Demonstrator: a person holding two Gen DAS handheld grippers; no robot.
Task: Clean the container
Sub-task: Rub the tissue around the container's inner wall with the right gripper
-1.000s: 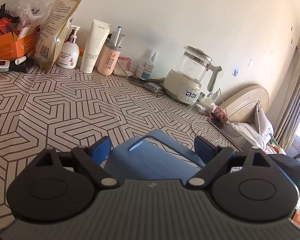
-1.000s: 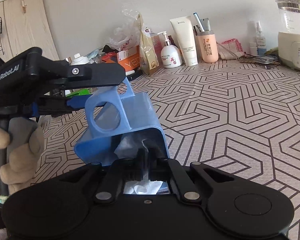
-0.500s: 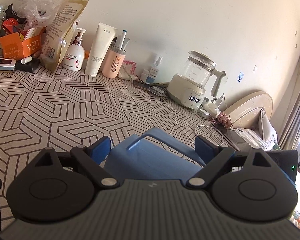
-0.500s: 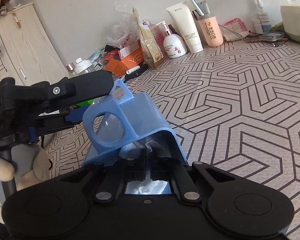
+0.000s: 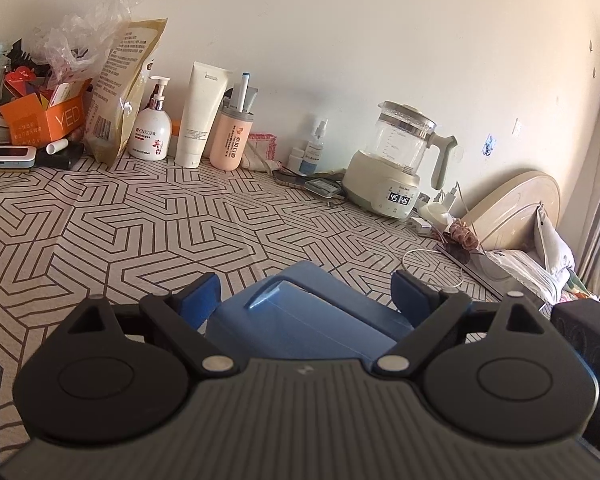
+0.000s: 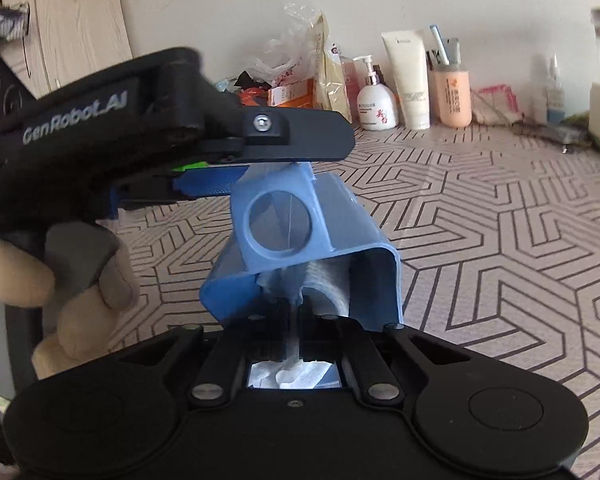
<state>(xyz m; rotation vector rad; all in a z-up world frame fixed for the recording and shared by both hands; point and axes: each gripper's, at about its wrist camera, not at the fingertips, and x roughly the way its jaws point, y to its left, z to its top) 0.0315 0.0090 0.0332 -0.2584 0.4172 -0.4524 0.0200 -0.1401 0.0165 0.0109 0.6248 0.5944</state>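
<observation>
Pinching a wad of white tissue (image 6: pixel 290 376) between nearly closed jaws, my right gripper (image 6: pixel 291 320) reaches into the open mouth of the blue container (image 6: pixel 312 248). My left gripper (image 5: pixel 304 300) straddles the same container across its body. Its jaws are opening slightly and stand wide, and its blue pads (image 5: pixel 199 300) sit at the container's two sides. From these views I cannot confirm firm pad contact on both sides. In the right wrist view the container is carried clear above the patterned tablecloth (image 6: pixel 500 220), tipped with its mouth toward my right gripper.

Handling judgement: the container appears to be thin moulded plastic. It looks light and fairly stiff, but its walls probably flex if squeezed. The smooth surface may slip, especially when wiped from inside.

- Hold point: across the two flat side walls, near the round window (image 6: pixel 280 222).
- Tissue: soft and easily torn. Keep the pinch tight.

The glass kettle (image 5: pixel 400 160) stands well beyond the container, against the wall.
</observation>
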